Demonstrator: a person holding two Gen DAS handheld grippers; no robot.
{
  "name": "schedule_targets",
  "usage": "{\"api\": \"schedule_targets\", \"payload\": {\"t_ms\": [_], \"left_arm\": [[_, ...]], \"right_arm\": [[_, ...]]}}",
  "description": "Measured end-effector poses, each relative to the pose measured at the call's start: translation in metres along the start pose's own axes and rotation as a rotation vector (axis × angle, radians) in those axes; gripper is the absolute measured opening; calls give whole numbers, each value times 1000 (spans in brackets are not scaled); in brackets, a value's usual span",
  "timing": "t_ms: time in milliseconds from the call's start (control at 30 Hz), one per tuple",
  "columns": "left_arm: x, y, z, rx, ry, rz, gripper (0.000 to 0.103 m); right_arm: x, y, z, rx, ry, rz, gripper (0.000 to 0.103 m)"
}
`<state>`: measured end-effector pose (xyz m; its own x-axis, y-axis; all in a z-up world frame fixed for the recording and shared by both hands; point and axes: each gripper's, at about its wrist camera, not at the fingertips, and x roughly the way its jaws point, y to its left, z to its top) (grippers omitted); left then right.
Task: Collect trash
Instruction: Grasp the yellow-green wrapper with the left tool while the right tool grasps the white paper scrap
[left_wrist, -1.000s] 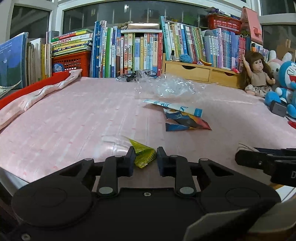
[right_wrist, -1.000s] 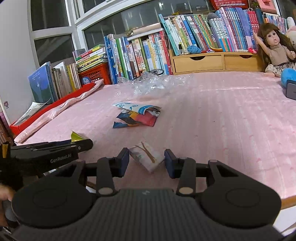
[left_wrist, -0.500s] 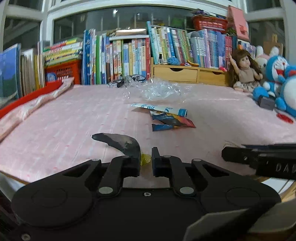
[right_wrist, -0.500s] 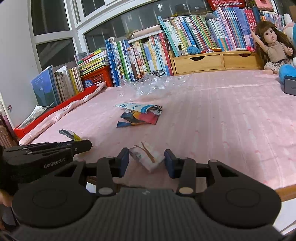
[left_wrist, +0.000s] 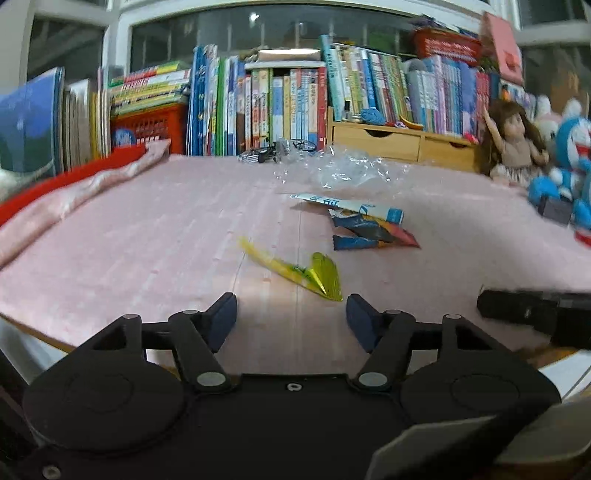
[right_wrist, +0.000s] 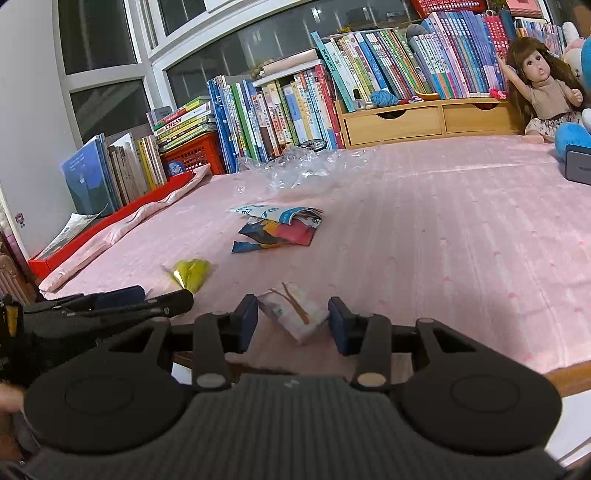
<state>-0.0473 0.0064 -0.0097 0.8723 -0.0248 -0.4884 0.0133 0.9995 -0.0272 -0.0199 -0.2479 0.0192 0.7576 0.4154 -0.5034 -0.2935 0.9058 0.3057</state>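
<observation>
Your left hand-held gripper (left_wrist: 291, 314) stands wide over the near edge of the table (left_wrist: 129, 236); its jaws have just been opening and nothing lies between them. One yellow-green wrapper (left_wrist: 310, 275) lies free on the pink cloth just ahead of that gripper, nearer its right finger, touching neither pad. Your right hand-held gripper (right_wrist: 293, 319) stands about half open around one pale folded wrapper (right_wrist: 293, 308); the wrapper's corners reach both blue pads (right_wrist: 248, 321), but whether the pads press on it I cannot tell. That wrapper sits at the near edge of the table. In the right view the left gripper's dark fingers show low on the left, with the yellow-green wrapper (right_wrist: 190, 271) just beyond their tips. Further in, near the table's middle, lie two overlapping pieces: one white-and-blue packet (left_wrist: 347, 205) resting across one dark blue-and-red bag (left_wrist: 373, 234). Behind them, towards the books (left_wrist: 258, 107), lies one crumpled clear plastic sheet (left_wrist: 343, 171). Counted trash on the table: five pieces, of which one sits within your right gripper and four lie loose. Along the back stands one wooden two-drawer box (left_wrist: 399, 140). At the right sit one doll (right_wrist: 543, 85) and one blue plush toy (left_wrist: 569, 158), apart from the trash. One rolled pink cloth (left_wrist: 74, 195) lies along the left side.
</observation>
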Motion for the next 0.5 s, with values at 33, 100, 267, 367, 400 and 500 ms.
{"api": "schedule_targets", "payload": {"t_ms": [33, 100, 267, 367, 400, 500], "left_arm": [[2, 0, 2, -8, 4, -4, 64], [6, 2, 6, -47, 19, -10, 71], [18, -5, 14, -124, 23, -26, 62], [26, -15, 15, -89, -1, 45, 33], [28, -17, 15, -85, -7, 48, 24], [31, -20, 16, -74, -11, 28, 17]], "right_arm": [[0, 0, 0, 1, 0, 0, 48], [0, 0, 0, 0, -1, 0, 49], [0, -1, -1, 7, -5, -1, 49], [0, -1, -1, 8, -5, 0, 49], [0, -1, -1, 8, -5, 0, 49], [0, -1, -1, 11, -8, 3, 49]]}}
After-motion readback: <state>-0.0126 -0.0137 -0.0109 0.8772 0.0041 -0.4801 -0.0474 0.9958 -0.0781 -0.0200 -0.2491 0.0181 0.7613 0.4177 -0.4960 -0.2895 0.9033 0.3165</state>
